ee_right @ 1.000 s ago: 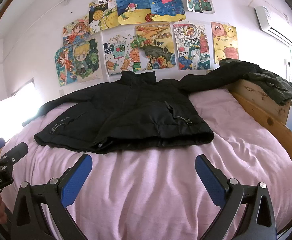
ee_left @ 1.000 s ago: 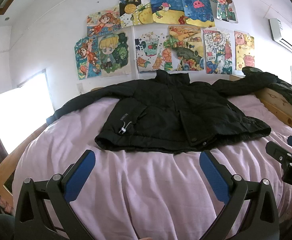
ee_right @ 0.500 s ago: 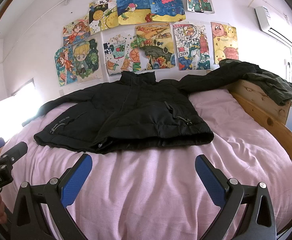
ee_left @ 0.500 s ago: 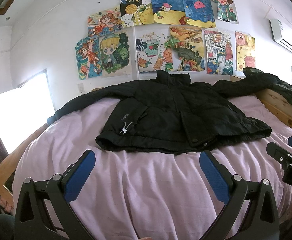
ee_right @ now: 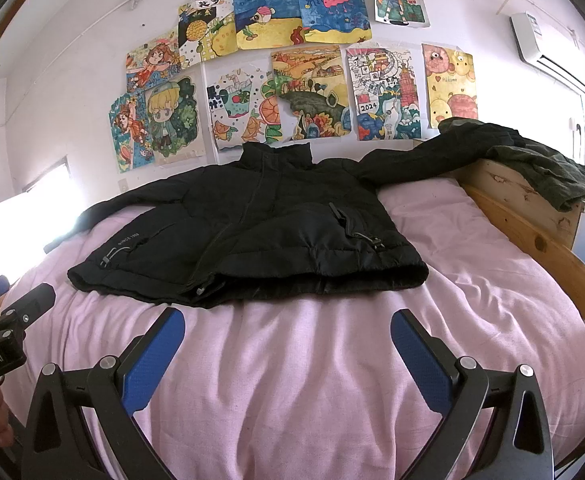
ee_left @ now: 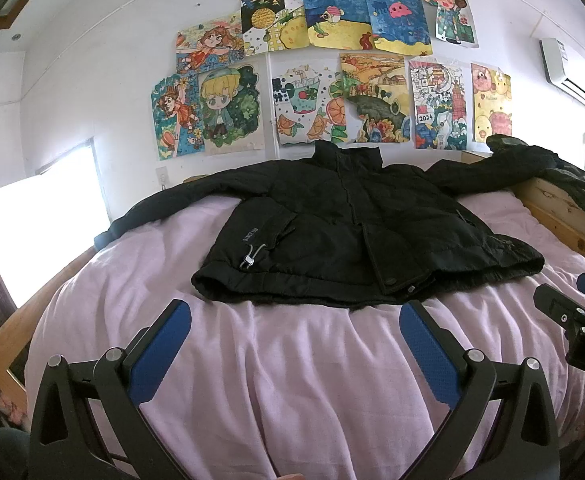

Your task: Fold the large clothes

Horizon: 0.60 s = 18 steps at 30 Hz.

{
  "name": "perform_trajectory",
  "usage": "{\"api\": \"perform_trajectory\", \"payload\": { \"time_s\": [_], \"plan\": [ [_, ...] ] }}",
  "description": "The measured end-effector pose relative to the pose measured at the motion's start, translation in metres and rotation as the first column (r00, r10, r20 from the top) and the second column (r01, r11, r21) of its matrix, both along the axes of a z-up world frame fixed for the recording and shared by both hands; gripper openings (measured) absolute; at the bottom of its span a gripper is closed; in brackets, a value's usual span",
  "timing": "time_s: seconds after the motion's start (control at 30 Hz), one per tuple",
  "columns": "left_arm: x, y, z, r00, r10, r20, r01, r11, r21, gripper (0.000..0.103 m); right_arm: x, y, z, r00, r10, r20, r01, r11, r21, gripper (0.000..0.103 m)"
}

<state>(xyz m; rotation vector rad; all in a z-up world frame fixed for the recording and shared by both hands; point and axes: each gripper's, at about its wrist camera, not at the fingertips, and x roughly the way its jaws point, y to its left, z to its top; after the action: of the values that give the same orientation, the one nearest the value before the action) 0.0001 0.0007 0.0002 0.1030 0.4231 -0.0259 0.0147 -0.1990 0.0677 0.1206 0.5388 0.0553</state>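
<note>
A black padded jacket (ee_left: pixel 344 232) (ee_right: pixel 252 236) lies flat and face up on the pink bed sheet (ee_left: pixel 292 380), collar toward the wall, both sleeves spread out. Its right sleeve (ee_right: pixel 420 160) runs up onto the wooden bed rail. My left gripper (ee_left: pixel 294 320) hovers open over the sheet just short of the jacket's hem, nothing between its blue pads (ee_left: pixel 160 352). Just as open and empty, my right gripper (ee_right: pixel 286 328) hangs near the hem further right. Each gripper shows at the edge of the other's view.
A wooden bed frame (ee_right: pixel 532 232) borders the right side, with a dark green garment (ee_right: pixel 544 164) draped over its corner. Drawings (ee_left: pixel 332 80) cover the wall behind. A bright window (ee_left: pixel 32 232) is at the left, an air conditioner (ee_right: pixel 548 52) high at the right.
</note>
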Motion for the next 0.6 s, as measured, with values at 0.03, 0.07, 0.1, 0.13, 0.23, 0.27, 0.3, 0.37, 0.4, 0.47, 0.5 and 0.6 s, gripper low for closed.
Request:
{"api": "perform_trajectory", "payload": {
  "time_s": [0.03, 0.07, 0.1, 0.13, 0.23, 0.27, 0.3, 0.37, 0.4, 0.47, 0.5, 0.6],
  "plan": [
    [0.0, 0.0, 0.0, 1.0, 0.0, 0.0, 0.0, 1.0, 0.0, 0.102, 0.0, 0.0, 0.0, 1.0, 0.0, 0.0, 0.0, 1.0, 0.0, 0.103],
    [0.0, 0.0, 0.0, 1.0, 0.0, 0.0, 0.0, 1.0, -0.001, 0.102, 0.0, 0.0, 0.0, 1.0, 0.0, 0.0, 0.0, 1.0, 0.0, 0.103],
    [0.0, 0.0, 0.0, 1.0, 0.0, 0.0, 0.0, 1.0, -0.001, 0.102, 0.0, 0.0, 0.0, 1.0, 0.0, 0.0, 0.0, 1.0, 0.0, 0.103],
    [0.0, 0.0, 0.0, 1.0, 0.0, 0.0, 0.0, 1.0, 0.0, 0.102, 0.0, 0.0, 0.0, 1.0, 0.0, 0.0, 0.0, 1.0, 0.001, 0.103],
    [0.0, 0.0, 0.0, 1.0, 0.0, -0.001, 0.0, 1.0, 0.0, 0.102, 0.0, 0.0, 0.0, 1.0, 0.0, 0.0, 0.0, 1.0, 0.0, 0.103],
    [0.0, 0.0, 0.0, 1.0, 0.0, 0.0, 0.0, 1.0, 0.0, 0.102, 0.0, 0.0, 0.001, 1.0, 0.0, 0.0, 0.0, 1.0, 0.001, 0.103],
    [0.0, 0.0, 0.0, 1.0, 0.0, -0.001, 0.0, 1.0, 0.001, 0.102, 0.0, 0.0, 0.0, 1.0, 0.0, 0.0, 0.0, 1.0, 0.0, 0.103],
    [0.0, 0.0, 0.0, 1.0, 0.0, -0.002, 0.0, 1.0, 0.001, 0.102, 0.0, 0.001, 0.002, 1.0, -0.001, 0.0, 0.001, 1.0, 0.002, 0.103],
    [0.001, 0.007, 0.0, 1.0, 0.0, -0.004, 0.0, 1.0, 0.001, 0.102, 0.0, 0.002, 0.002, 1.0, 0.0, -0.001, 0.0, 1.0, 0.002, 0.103],
    [0.003, 0.011, -0.001, 1.0, 0.0, -0.006, 0.0, 1.0, 0.0, 0.102, 0.001, 0.001, 0.0, 1.0, -0.002, -0.001, 0.002, 1.0, 0.001, 0.103],
    [0.003, 0.011, -0.002, 1.0, 0.0, -0.008, 0.0, 1.0, 0.001, 0.102, 0.001, 0.0, 0.0, 1.0, -0.004, 0.0, 0.004, 1.0, 0.001, 0.103],
    [0.004, 0.009, -0.003, 1.0, 0.001, -0.012, -0.001, 1.0, 0.003, 0.102, 0.0, -0.006, -0.002, 1.0, -0.013, 0.001, 0.013, 1.0, -0.001, 0.103]
  ]
}}
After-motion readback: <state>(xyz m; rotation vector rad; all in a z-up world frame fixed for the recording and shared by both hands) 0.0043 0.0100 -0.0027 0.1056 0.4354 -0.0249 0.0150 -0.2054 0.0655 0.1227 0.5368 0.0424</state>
